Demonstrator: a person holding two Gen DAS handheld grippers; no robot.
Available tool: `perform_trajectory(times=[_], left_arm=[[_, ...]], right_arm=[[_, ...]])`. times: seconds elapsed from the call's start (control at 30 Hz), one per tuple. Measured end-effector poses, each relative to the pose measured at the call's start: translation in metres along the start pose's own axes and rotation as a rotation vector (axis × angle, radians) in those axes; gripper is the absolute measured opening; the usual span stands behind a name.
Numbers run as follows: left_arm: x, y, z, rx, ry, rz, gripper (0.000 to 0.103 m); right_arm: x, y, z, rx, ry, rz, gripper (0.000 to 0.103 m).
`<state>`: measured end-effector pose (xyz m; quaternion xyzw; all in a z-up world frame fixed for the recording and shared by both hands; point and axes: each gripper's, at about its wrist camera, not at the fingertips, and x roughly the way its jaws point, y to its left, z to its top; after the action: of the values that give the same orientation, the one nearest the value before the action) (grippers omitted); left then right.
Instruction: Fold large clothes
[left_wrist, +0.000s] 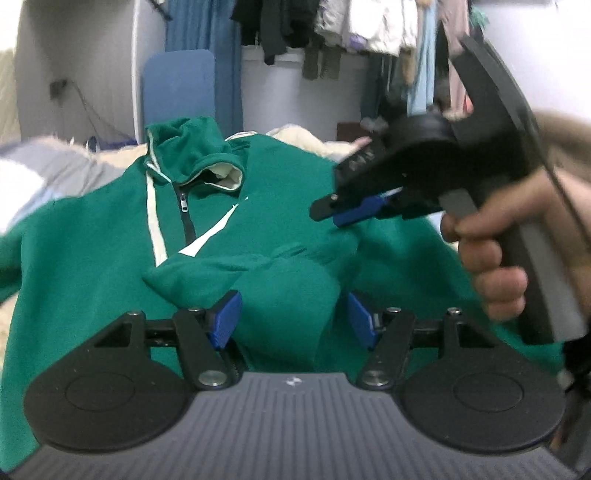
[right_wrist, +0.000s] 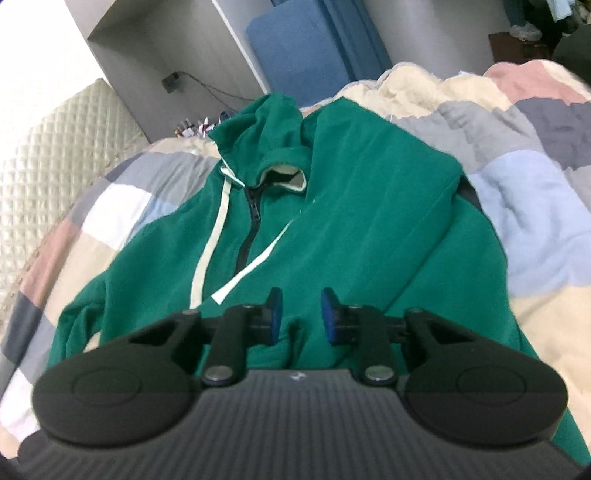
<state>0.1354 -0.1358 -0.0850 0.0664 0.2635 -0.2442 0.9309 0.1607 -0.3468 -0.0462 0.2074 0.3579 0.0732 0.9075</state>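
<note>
A green hooded zip sweater (left_wrist: 92, 258) with white stripes lies face up on a bed; it also fills the right wrist view (right_wrist: 351, 221). A green sleeve (left_wrist: 280, 295) is folded across its front. My left gripper (left_wrist: 291, 314) is open, its blue pads on either side of the sleeve fold. My right gripper (right_wrist: 298, 314) is open with a narrow gap, just above the sweater's lower front. In the left wrist view the right gripper (left_wrist: 332, 214) hovers over the sweater's right side, held by a hand.
A patchwork quilt (right_wrist: 535, 184) covers the bed under the sweater. A quilted headboard (right_wrist: 55, 166) stands at the left. A blue board (left_wrist: 179, 88) leans at the wall, and clothes (left_wrist: 332, 29) hang behind the bed.
</note>
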Motion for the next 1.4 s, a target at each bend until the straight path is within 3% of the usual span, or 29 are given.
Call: perform_trajectory(times=[0.13,0.23,0.43,0.57,0.7,1.07,1.4], left_arm=[[0.022,-0.017,-0.009,0.1,0.018,0.156,0.069],[0.027,-0.006,-0.011,0.025,0.035,0.156,0.069],[0.005,0.007,-0.014,-0.019,-0.029,0.329,0.069],[-0.012,0.027,-0.011,-0.102,-0.06,0.375,0.071],[-0.03,0.039,-0.009,-0.174,-0.073,0.38,0.072],[-0.072,0.027,-0.019,-0.209,-0.093,0.401,0.072],[-0.106,0.058,-0.018,-0.302,-0.12,0.434,0.072]], right_arm=[[0.019,-0.015,-0.004,0.032,0.057,-0.033,0.021],[0.024,-0.02,-0.006,0.047,0.069,-0.03,0.02],[0.024,-0.015,-0.009,0.021,0.065,-0.051,0.019],[0.024,-0.013,-0.01,-0.004,0.062,-0.066,0.019],[0.025,-0.008,-0.014,-0.055,0.061,-0.085,0.019],[0.027,0.004,-0.022,-0.153,0.075,-0.144,0.019],[0.024,0.012,-0.023,-0.194,0.063,-0.117,0.024]])
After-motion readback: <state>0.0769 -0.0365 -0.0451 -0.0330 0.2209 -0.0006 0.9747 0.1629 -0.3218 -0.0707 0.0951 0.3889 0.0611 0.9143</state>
